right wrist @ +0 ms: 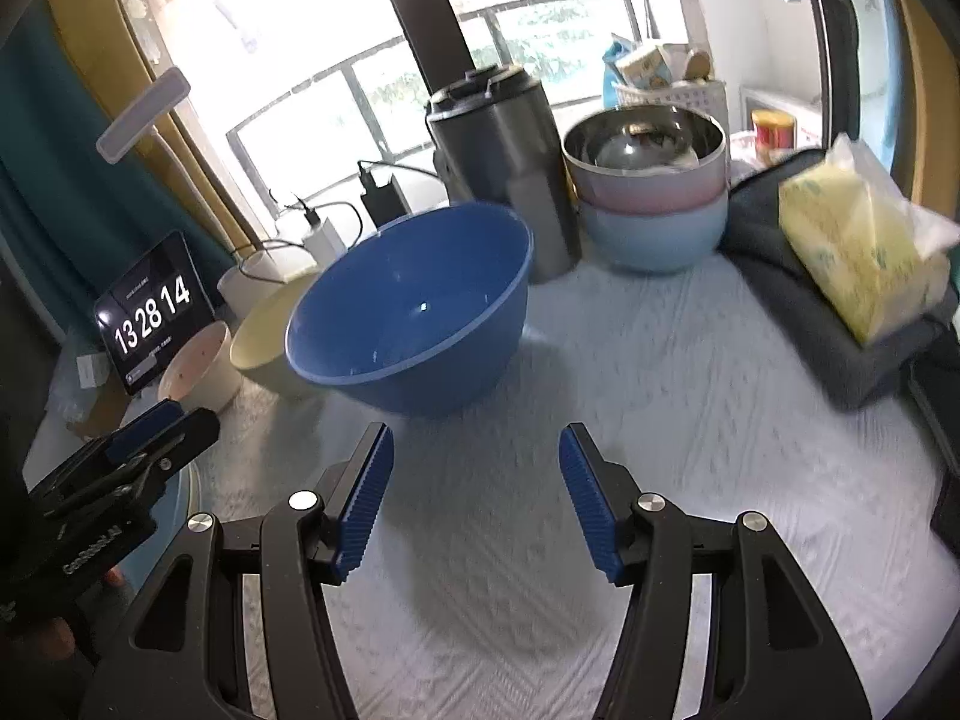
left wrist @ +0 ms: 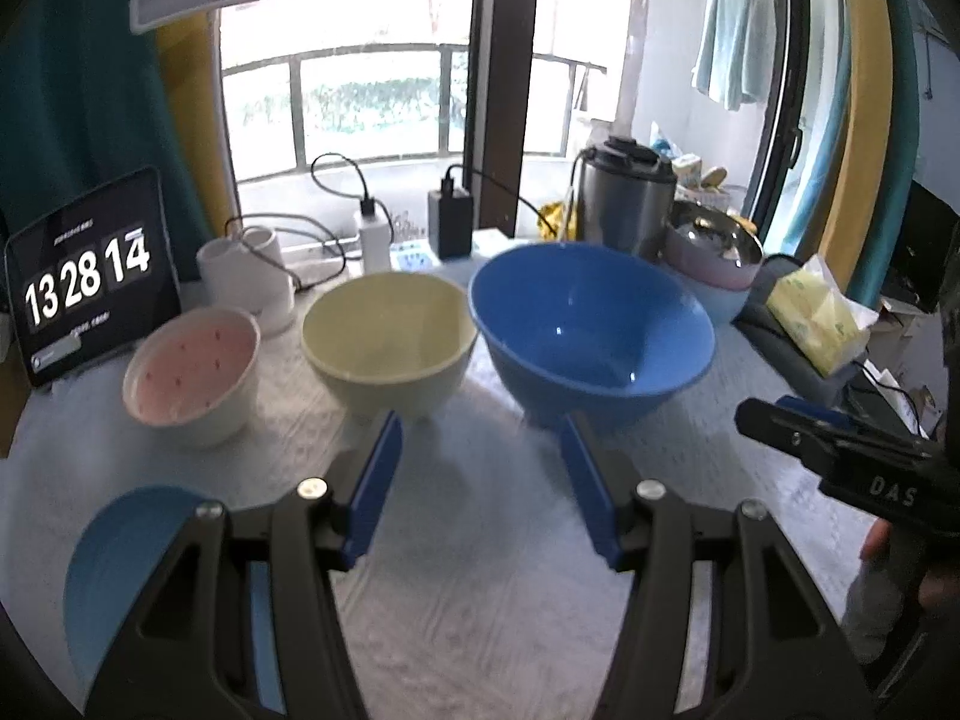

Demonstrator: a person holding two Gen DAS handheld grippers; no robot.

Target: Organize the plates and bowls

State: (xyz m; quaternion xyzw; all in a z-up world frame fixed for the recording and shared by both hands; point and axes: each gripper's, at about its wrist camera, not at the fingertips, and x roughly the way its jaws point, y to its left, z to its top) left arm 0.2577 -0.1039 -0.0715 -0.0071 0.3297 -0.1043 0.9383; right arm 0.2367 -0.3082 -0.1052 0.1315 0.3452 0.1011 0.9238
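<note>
Three bowls stand in a row on the white cloth: a white bowl with a pink inside (left wrist: 192,375), a cream bowl (left wrist: 390,336) and a large blue bowl (left wrist: 591,324). My left gripper (left wrist: 480,426) hovers open just in front of the cream and blue bowls, with nothing between its fingers. A light blue dish (left wrist: 126,552) lies at its lower left, partly hidden by the gripper body. My right gripper (right wrist: 477,438) is open and empty in front of the large blue bowl (right wrist: 408,306). Each gripper shows at the edge of the other's view: the right gripper (left wrist: 774,414) and the left gripper (right wrist: 192,420).
A steel bowl nests in a pink and a light blue bowl (right wrist: 651,180) at the back right, beside a steel flask (right wrist: 504,138). A yellow tissue pack (right wrist: 852,252) lies on a dark bag. A clock tablet (left wrist: 90,276), a white cup (left wrist: 246,276) and chargers with cables (left wrist: 447,216) line the back.
</note>
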